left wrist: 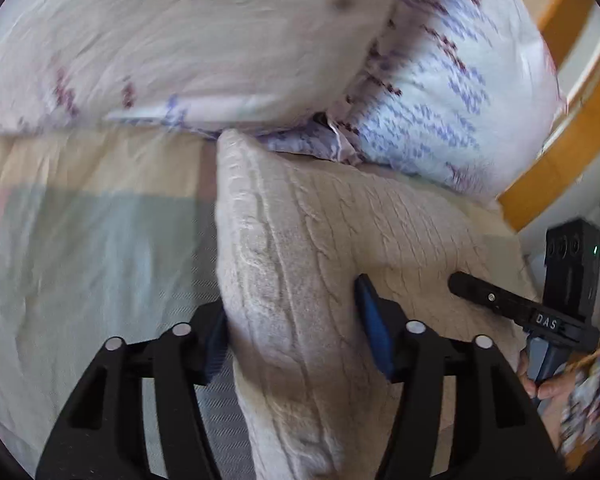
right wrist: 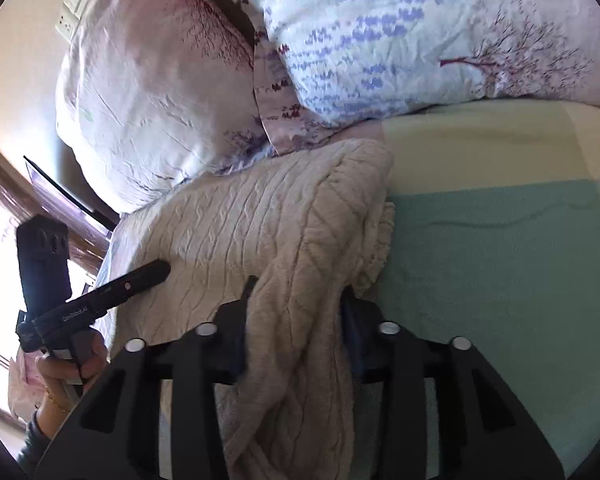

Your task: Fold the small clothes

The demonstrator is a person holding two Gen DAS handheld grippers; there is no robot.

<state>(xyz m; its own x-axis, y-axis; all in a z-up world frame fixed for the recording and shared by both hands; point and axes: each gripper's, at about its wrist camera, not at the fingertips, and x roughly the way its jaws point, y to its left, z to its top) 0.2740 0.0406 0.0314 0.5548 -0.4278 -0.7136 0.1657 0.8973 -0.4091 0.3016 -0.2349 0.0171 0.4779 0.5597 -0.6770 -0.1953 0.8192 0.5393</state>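
A cream cable-knit sweater [left wrist: 300, 264] lies bunched on the bed, and it also shows in the right wrist view [right wrist: 260, 216]. My left gripper [left wrist: 296, 332] is shut on a thick fold of it between the blue pads [left wrist: 374, 324]. My right gripper [right wrist: 296, 332] is shut on another bunched fold. Each gripper shows in the other's view: the right one [left wrist: 512, 304] at the sweater's right edge, the left one [right wrist: 112, 292] at its left edge. Both holds are close together on the same garment.
Two floral pillows [right wrist: 420, 40] [right wrist: 152, 92] lie just behind the sweater, touching it. The bed sheet [right wrist: 500, 260] has green and cream blocks. A wooden headboard [left wrist: 568, 140] stands at the right of the left wrist view. A wall socket [right wrist: 70, 12] and a window are at the left.
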